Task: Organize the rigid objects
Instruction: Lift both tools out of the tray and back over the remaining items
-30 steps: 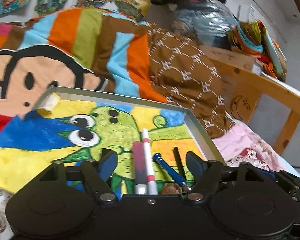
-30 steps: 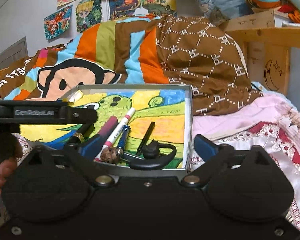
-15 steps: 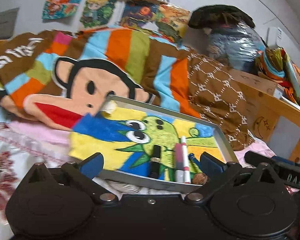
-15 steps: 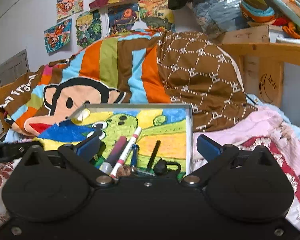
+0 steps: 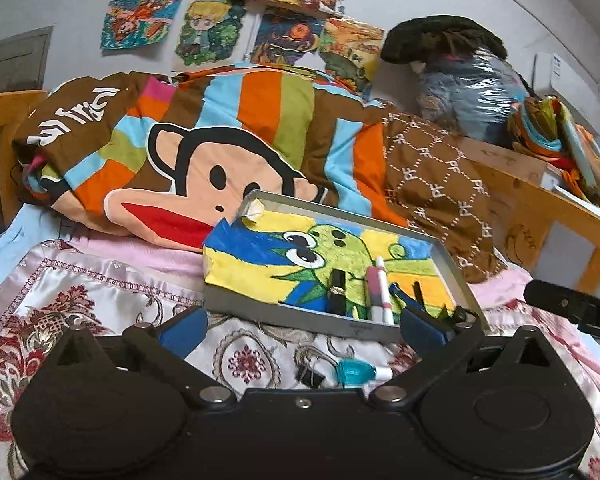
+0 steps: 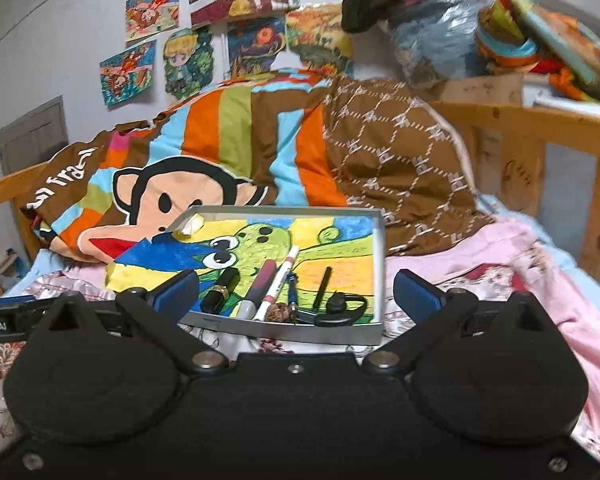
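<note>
Tools, L (image 5: 300,330) & R (image 6: 296,294), level, wide apart, facing tray (image 6: 284,334).

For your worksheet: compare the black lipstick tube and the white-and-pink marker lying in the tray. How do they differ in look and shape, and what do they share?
The lipstick tube is short, thick and black with a gold band; the white-and-pink marker is long, slim and pale. In the right wrist view the tube lies further left in the tray, with a darker pen between them. Both lie flat on the painted lining, pointing roughly the same way, and neither is held.
</note>
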